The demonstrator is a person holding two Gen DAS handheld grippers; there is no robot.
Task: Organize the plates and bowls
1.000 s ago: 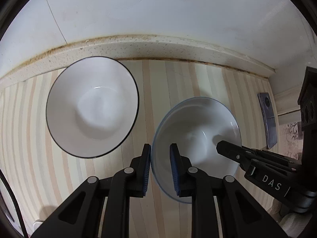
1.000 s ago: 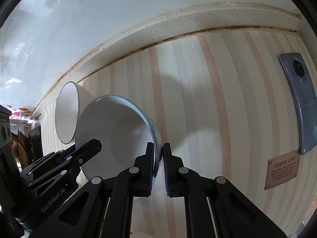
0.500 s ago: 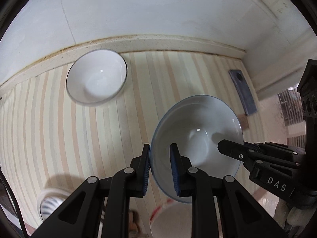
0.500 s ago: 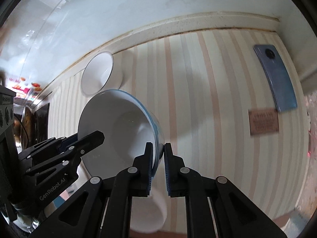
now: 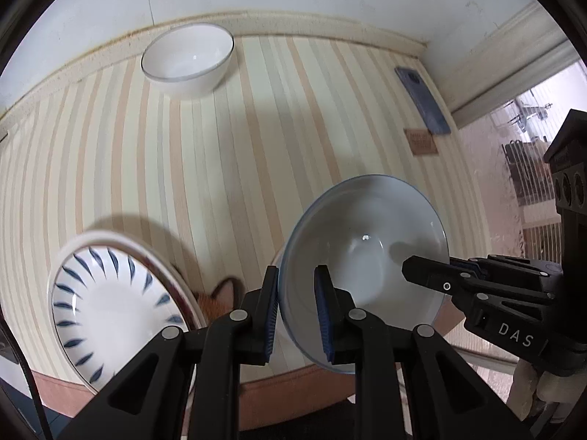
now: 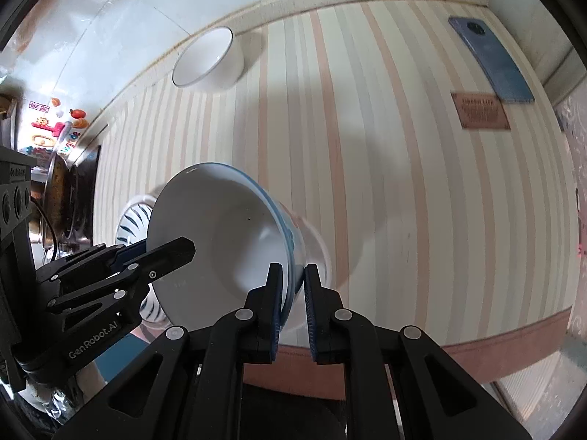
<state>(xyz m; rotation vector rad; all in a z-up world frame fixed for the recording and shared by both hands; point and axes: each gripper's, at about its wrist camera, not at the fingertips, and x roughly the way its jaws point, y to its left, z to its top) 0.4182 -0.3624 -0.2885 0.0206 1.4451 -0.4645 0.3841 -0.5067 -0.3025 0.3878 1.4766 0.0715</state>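
A blue-rimmed white bowl (image 5: 367, 256) hangs in the air above the striped table's near edge, held by both grippers on opposite sides of its rim. My left gripper (image 5: 296, 289) is shut on its left rim, and my right gripper (image 6: 293, 289) is shut on the right rim (image 6: 290, 256). In the right wrist view the bowl (image 6: 220, 242) is tilted. A black-rimmed white bowl (image 5: 188, 59) stands far back by the wall, also seen as the far bowl (image 6: 207, 59). A white plate with blue leaf marks (image 5: 113, 308) lies at the near left.
A blue-grey phone (image 5: 422, 99) and a brown label (image 6: 480, 110) lie at the table's far right. Under the held bowl another white dish (image 6: 315, 253) partly shows. The table's brown front edge (image 6: 506, 344) runs close below. A wall closes the back.
Both grippers have pulled the blue-rimmed bowl up and back toward the table's near edge. The black-rimmed bowl now looks far away, and the patterned plate has come into view.
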